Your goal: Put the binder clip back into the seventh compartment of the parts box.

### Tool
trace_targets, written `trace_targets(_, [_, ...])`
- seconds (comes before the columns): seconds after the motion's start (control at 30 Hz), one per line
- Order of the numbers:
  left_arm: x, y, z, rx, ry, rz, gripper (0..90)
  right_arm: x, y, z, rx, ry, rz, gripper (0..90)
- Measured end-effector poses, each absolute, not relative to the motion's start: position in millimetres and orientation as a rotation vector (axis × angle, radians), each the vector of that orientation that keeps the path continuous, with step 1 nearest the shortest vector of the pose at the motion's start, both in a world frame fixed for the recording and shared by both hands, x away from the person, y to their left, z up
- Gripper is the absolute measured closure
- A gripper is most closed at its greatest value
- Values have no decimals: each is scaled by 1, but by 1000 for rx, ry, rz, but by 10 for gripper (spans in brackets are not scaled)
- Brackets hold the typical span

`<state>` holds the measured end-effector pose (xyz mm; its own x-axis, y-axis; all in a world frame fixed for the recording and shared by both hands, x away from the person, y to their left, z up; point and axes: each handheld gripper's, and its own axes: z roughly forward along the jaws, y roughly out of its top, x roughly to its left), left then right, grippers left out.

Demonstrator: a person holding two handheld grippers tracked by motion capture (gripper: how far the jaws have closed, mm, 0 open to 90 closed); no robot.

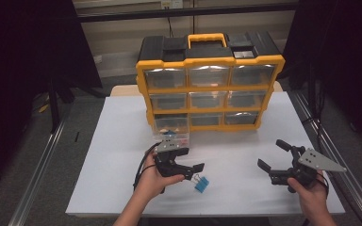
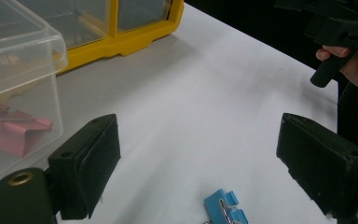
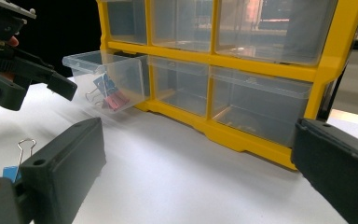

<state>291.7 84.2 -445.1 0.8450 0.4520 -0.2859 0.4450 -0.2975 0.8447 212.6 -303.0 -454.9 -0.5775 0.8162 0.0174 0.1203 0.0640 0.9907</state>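
A blue binder clip [image 1: 201, 183] lies on the white table [image 1: 122, 141], just right of and below my left gripper [image 1: 194, 172]. That gripper is open and holds nothing. In the left gripper view the clip [image 2: 223, 207] sits low between the wide-apart jaws of the left gripper [image 2: 198, 126], untouched. The yellow organizer [image 1: 209, 89] has its bottom-left clear drawer [image 1: 171, 134] pulled out, with blue and pink clips inside [image 3: 109, 95]. My right gripper [image 1: 273, 154] hovers open and empty at the table's right; seen from its own camera [image 3: 198, 128], it faces the organizer.
The organizer's other drawers [image 3: 256, 107] are closed and look empty. A metal rail [image 1: 325, 141] runs along the table's right side. Bare white table [image 1: 235, 150] lies between the two grippers. The pulled-out drawer [image 2: 18, 70] stands close to the left gripper's left jaw.
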Motion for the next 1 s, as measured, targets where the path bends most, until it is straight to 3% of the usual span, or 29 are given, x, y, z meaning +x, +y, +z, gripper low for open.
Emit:
trace_targets(0.33, [289,85,-448,1945,647,-6,187,212,-303,-454,953,1764,1565,24])
trace_targets(1.0, [284,81,-459,2076,620,-98,458,212,-303,-454,946,1766,1564,27])
